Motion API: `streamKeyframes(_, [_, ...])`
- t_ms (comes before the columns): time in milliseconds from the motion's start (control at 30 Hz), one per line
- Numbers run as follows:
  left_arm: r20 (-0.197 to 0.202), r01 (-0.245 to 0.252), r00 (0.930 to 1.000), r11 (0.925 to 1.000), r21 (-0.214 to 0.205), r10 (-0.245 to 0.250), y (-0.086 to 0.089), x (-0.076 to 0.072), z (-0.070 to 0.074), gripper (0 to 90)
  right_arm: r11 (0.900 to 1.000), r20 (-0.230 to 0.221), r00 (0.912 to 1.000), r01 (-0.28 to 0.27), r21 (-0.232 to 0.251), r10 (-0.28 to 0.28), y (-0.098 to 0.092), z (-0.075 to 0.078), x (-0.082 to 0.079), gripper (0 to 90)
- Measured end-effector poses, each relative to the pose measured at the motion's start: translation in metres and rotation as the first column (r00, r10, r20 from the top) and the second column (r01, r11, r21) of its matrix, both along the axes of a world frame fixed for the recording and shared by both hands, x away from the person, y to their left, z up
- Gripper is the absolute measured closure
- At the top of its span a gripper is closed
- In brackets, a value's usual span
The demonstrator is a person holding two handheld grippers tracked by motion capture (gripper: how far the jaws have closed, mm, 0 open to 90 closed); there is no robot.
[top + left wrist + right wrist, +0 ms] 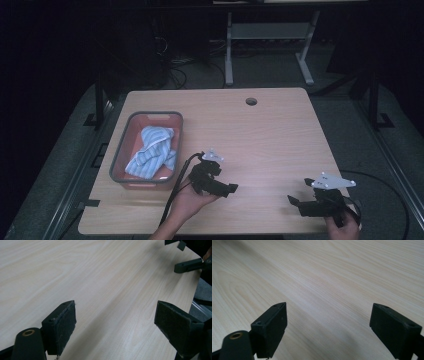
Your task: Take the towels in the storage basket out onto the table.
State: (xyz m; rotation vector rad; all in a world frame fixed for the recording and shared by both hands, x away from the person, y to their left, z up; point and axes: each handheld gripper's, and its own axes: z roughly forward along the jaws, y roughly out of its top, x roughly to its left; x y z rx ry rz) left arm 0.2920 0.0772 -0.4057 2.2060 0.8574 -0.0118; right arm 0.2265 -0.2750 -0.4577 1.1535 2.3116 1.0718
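Both grippers gape empty near the worktop's front edge; the left gripper [226, 189] sits nearer the striped cloth [152, 150] in the left-edge basket [120, 150] than the right gripper [296, 201].

Left claw [231, 189] and right claw [293, 200] both gape wide, empty, pointing toward each other.

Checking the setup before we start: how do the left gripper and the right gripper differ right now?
The left gripper sits close beside the basket holding the striped cloth; the right gripper is by the table's near right corner. The left points right, the right points left. Both are open and empty above bare wood.
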Motion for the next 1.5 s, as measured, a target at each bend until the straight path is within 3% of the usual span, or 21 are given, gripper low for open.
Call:
streamKeyframes(233, [0.003,0.001,1.0,0.9997,0.026,-0.001,0.006,0.013,0.021,17.8,0.9997,0.01,0.9997,-0.024,0.008,0.024,0.003,0.001,-0.001,13.9])
streamKeyframes(433, [0.0,-0.003,1.0,1.0,0.001,0.003,0.016,0.026,0.038,17.1,0.9994,0.008,0.9996,-0.029,0.017,0.029,0.001,0.001,-0.001,13.9])
streamKeyframes(567, [0.003,-0.01,0.9999,0.9994,0.032,0.01,0.023,0.032,0.046,17.1,0.9993,0.007,0.9994,-0.035,0.014,0.035,0.003,0.001,-0.003,13.8])
streamKeyframes(667, [0.005,-0.009,0.9999,0.9996,0.028,0.009,0.03,0.038,0.053,17.7,0.999,0.012,0.999,-0.042,0.013,0.042,0.003,0.001,-0.003,13.9])
streamKeyframes(733, [-0.001,-0.026,0.9997,0.9996,0.011,0.026,0.034,0.041,0.057,18.2,0.9991,0.012,0.9992,-0.039,0.015,0.039,0.003,0.002,-0.003,13.9])
streamKeyframes(933, [-0.008,-0.067,0.9977,0.9965,0.051,0.067,0.048,0.052,0.066,20.2,0.9994,0.004,0.9996,-0.027,0.021,0.027,0.0,0.001,-0.003,13.9])
streamKeyframes(1000, [-0.009,-0.095,0.9953,0.9946,0.042,0.096,0.054,0.056,0.069,21.0,0.9995,0.007,0.9996,-0.026,0.018,0.026,0.0,0.002,-0.004,13.9])
streamKeyframes(1167, [-0.001,-0.142,0.9898,0.9878,0.064,0.142,0.071,0.066,0.074,21.7,0.9993,0.01,0.9994,-0.033,0.019,0.032,0.001,0.002,-0.004,13.9])
streamKeyframes(1500, [-0.016,-0.254,0.9668,0.9657,0.054,0.255,0.11,0.076,0.075,23.0,0.9992,0.01,0.9994,-0.033,0.022,0.033,0.001,0.002,-0.005,13.9])
